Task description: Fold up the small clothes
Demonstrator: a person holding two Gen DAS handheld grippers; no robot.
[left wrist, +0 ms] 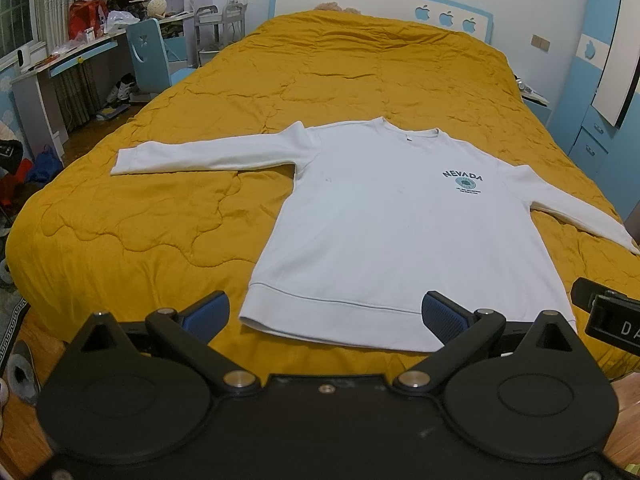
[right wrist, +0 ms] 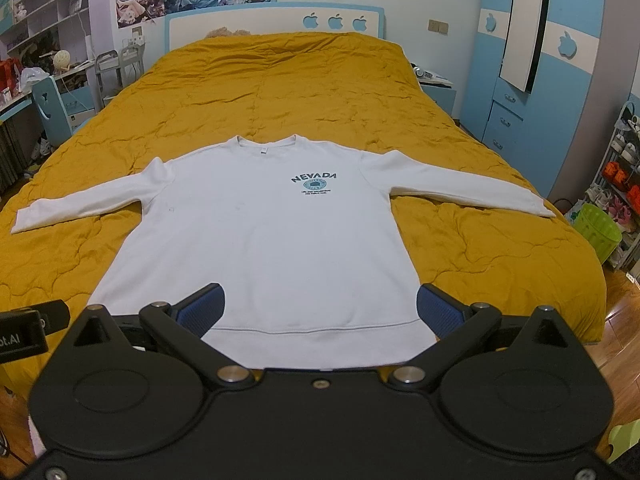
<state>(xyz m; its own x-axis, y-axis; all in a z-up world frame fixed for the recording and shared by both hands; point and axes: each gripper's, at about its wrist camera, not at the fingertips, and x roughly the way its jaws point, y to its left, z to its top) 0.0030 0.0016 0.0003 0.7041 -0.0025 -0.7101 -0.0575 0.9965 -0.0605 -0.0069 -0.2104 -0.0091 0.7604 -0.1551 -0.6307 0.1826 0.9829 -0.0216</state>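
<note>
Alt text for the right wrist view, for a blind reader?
A white sweatshirt lies flat, front up, sleeves spread, on a mustard quilt. The right claw hovers open at its hem, holding nothing.

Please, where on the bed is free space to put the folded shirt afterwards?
The yellow quilt is bare between the white sweatshirt collar and the headboard. Smaller free patches lie below each sleeve, beside the body. The near edge is crowded: hem, left tool and right tool, both open.

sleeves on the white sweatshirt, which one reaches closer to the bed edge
The right sleeve: its cuff lies almost at the mustard quilt's side edge, while the left sleeve stops short with quilt beyond it.
</note>
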